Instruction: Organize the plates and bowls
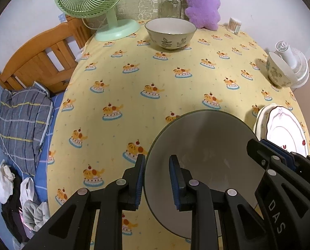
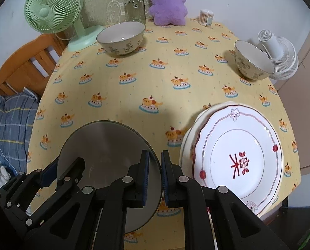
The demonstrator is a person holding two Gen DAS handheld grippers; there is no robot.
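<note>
A large bowl [image 1: 207, 145] with a pale grey inside and a dark rim sits low in both views, over the yellow tablecloth [image 1: 134, 79]. My left gripper [image 1: 157, 160] is shut on its left rim. My right gripper [image 2: 155, 156] is shut on the right rim of the same bowl [image 2: 105, 145]. Whether the bowl touches the cloth I cannot tell. Two smaller leaf-patterned bowls stand apart: one [image 2: 120, 37] at the back, one [image 2: 252, 62] at the far right. A stack of plates [image 2: 238, 156], the top one white with red marks, lies just right of the held bowl.
Along the back stand a green fan [image 2: 51, 14], a glass jar [image 2: 134, 6], a purple plush toy [image 2: 167, 4] and a tub of cotton swabs [image 2: 206, 17]. A white fan [image 2: 279, 56] sits at the right edge. A wooden bed frame [image 1: 40, 60] and bedding [image 1: 21, 125] lie to the left.
</note>
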